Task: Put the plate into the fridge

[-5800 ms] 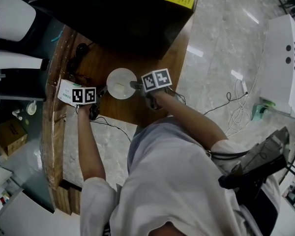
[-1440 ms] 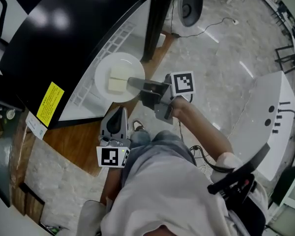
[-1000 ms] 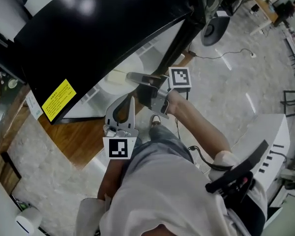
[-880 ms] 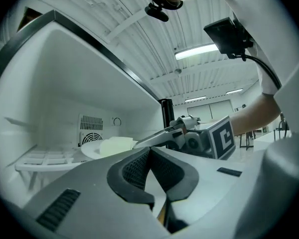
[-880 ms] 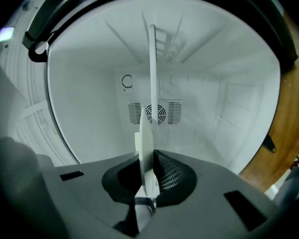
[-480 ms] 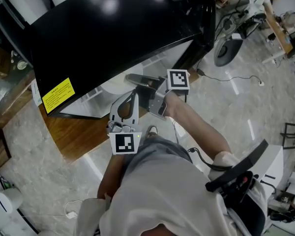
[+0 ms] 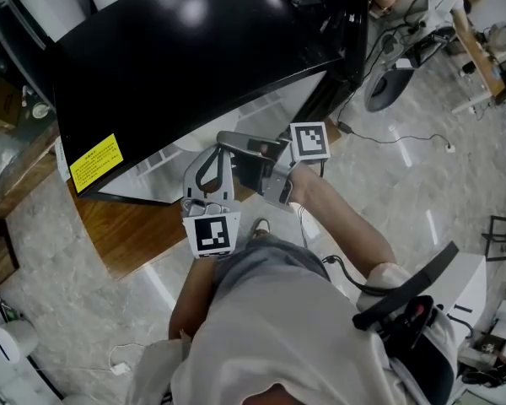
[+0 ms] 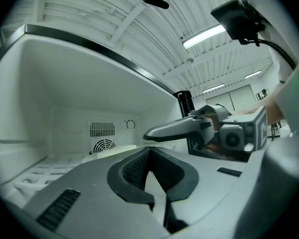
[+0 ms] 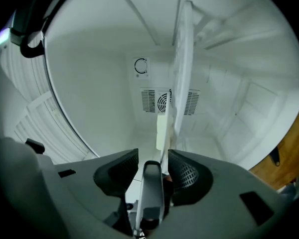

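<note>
The white plate (image 9: pixel 182 73) with a pale yellow slab (image 9: pixel 162 131) on it is inside the white fridge compartment (image 9: pixel 89 83), seen edge-on in the right gripper view. My right gripper (image 9: pixel 149 166) reaches into the fridge mouth (image 7: pixel 228 142). Its jaws are opening: the plate's rim still lies between them, but a gap shows on one side. My left gripper (image 8: pixel 150 156) is shut on nothing and sits just at the fridge opening (image 7: pixel 209 157), beside the right one. In the head view the black fridge top (image 7: pixel 177 49) hides the plate.
The small fridge stands on a wooden tabletop (image 7: pixel 135 226) with its black door (image 7: pixel 341 57) swung open to the right. A yellow label (image 7: pixel 94 160) is on the fridge's front edge. Vent grilles (image 9: pixel 157 101) mark the back wall. Marble floor and cables lie to the right.
The plate has gone from in front of the fridge into the compartment and out of the head view. The left gripper has moved up to the opening.
</note>
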Demonstrator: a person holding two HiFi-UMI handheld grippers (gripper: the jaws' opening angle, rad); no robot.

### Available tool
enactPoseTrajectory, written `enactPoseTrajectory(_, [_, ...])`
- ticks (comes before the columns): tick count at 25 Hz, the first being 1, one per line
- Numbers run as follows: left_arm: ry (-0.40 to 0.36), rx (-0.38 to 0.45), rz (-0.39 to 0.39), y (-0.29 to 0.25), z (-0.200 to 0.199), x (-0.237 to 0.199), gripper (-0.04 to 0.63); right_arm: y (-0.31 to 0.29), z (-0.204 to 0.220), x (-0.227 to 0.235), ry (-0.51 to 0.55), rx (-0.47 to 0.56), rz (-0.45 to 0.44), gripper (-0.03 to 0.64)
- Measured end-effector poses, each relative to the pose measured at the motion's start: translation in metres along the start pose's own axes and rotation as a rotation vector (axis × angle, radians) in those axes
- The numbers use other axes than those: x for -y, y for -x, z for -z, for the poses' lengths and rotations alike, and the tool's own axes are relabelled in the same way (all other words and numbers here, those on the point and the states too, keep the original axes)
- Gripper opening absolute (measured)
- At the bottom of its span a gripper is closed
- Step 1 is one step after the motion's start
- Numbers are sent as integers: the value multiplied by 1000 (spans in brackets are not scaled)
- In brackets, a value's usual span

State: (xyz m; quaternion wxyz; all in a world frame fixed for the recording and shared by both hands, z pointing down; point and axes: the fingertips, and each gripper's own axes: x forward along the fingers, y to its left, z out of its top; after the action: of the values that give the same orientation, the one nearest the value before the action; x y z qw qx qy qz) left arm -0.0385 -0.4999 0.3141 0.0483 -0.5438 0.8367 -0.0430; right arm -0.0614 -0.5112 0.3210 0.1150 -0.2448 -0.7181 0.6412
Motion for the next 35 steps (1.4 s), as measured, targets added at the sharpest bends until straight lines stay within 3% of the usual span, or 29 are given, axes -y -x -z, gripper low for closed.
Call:
enactPoseTrajectory(2, [5,-8,-26,-1,1,-11,18,8,3,-9,32,28,-41,173])
enactPoseTrajectory(4, [5,-15,-43,-3,4,-20,18,16,7,-12,181,50,-13,166])
enactPoseTrajectory(6, [7,-17,-50,-3,5,-25,18,21,10,-5,471,61,132,106])
enactPoseTrajectory(9, [14,-28,-61,4,8,-28,18,20,9,9,1005,35,427,40])
enactPoseTrajectory(11, [30,-33,-69,8,10,-28,18,13,8,6,1210,38,518,35])
enactPoseTrajectory(13, [32,-43,-70,7,13,-28,18,6,7,3,1263,52,538,34])
enactPoseTrajectory(27, [77,-74,-95,-12,21,-38,18,-6,-14,10,1315,46,561,23])
enactPoseTrajectory(30, [89,-50,-85,-13,18,-26,18,4,-15,7,1352,60,558,25])
enactPoseTrajectory(35, [101,-51,-152,7,14,-4,18,25,4,8,1382,65,508,25])
